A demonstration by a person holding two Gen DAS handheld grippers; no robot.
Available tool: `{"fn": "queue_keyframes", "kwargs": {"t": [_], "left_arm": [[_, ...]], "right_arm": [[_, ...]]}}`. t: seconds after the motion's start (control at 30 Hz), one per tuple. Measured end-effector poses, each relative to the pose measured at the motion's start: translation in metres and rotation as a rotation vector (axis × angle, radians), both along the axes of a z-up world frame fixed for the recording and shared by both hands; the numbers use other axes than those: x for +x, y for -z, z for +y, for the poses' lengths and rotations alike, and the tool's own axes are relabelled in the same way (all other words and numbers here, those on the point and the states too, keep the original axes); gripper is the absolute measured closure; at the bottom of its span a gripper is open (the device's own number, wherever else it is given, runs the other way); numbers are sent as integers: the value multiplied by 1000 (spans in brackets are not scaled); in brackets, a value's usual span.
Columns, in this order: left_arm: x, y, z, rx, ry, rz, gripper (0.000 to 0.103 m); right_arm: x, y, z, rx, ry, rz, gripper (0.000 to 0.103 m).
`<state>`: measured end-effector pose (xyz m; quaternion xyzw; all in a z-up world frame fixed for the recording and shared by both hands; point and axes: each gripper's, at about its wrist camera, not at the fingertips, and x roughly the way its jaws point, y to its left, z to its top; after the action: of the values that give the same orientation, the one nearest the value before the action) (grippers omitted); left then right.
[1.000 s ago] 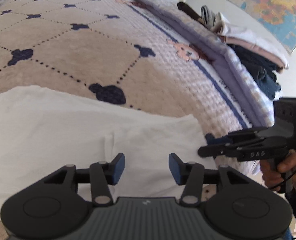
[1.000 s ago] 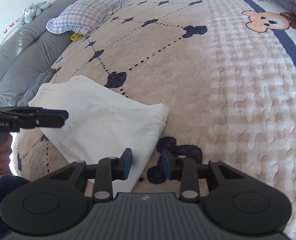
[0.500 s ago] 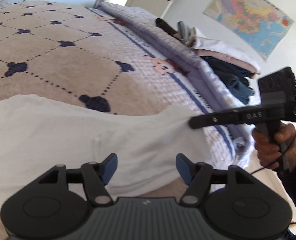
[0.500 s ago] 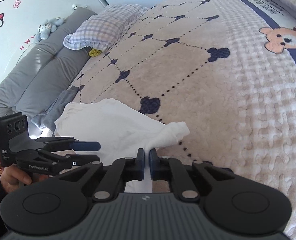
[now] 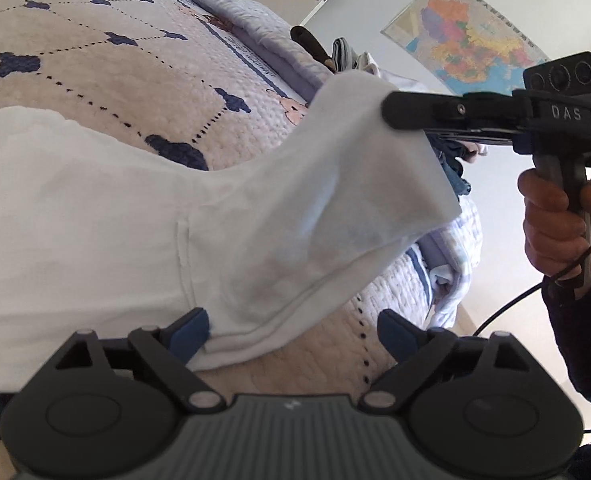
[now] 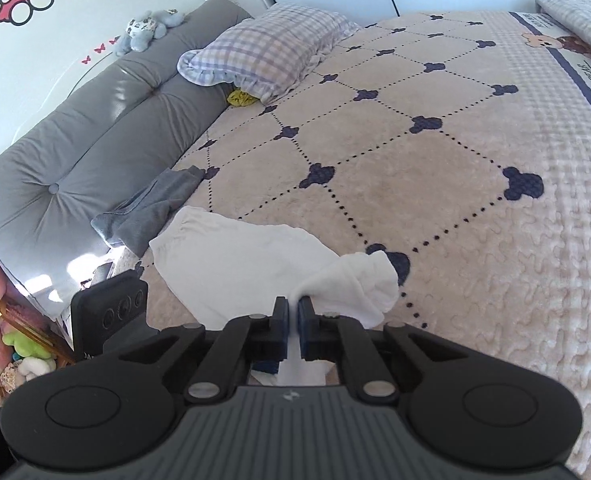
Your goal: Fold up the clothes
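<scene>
My right gripper (image 6: 294,312) clamps the white garment (image 5: 143,216) above the bedspread (image 6: 435,184), blocking the clothes pile (image 5: 347,58); my left gripper (image 5: 291,330) stands released.

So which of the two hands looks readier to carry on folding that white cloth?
The right gripper: its fingers are shut on a lifted corner of the white cotton garment. The left gripper hangs open, holding nothing, near the cloth's edge.

White garment (image 5: 143,208), beige navy-dotted quilt (image 6: 435,184)
</scene>
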<state>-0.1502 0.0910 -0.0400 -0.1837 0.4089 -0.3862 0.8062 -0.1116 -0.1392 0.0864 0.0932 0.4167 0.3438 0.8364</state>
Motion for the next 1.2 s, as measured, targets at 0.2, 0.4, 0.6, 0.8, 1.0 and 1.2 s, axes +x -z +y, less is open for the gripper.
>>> {"fn": "queue_keyframes", "kwargs": {"t": [0.2, 0.4, 0.6, 0.8, 1.0, 1.2], "left_arm": [[-12, -3, 19, -38, -55, -25, 10], [-46, -19, 84, -187, -224, -66, 1], [-46, -16, 113, -106, -397, -24, 1], [-37, -18, 122, -77, -519, -38, 1], [-14, -16, 124, -15, -566, -16, 3], [15, -5, 122, 58, -562, 48, 32]], "right_arm": [[22, -3, 70, -47, -112, 33, 97], [57, 29, 154, -128, -219, 86, 97], [82, 74, 198, -190, -252, 190, 91], [81, 51, 154, -84, -203, 111, 61], [86, 53, 101, -143, -72, 69, 61], [85, 76, 64, -135, 9, 113, 61]]}}
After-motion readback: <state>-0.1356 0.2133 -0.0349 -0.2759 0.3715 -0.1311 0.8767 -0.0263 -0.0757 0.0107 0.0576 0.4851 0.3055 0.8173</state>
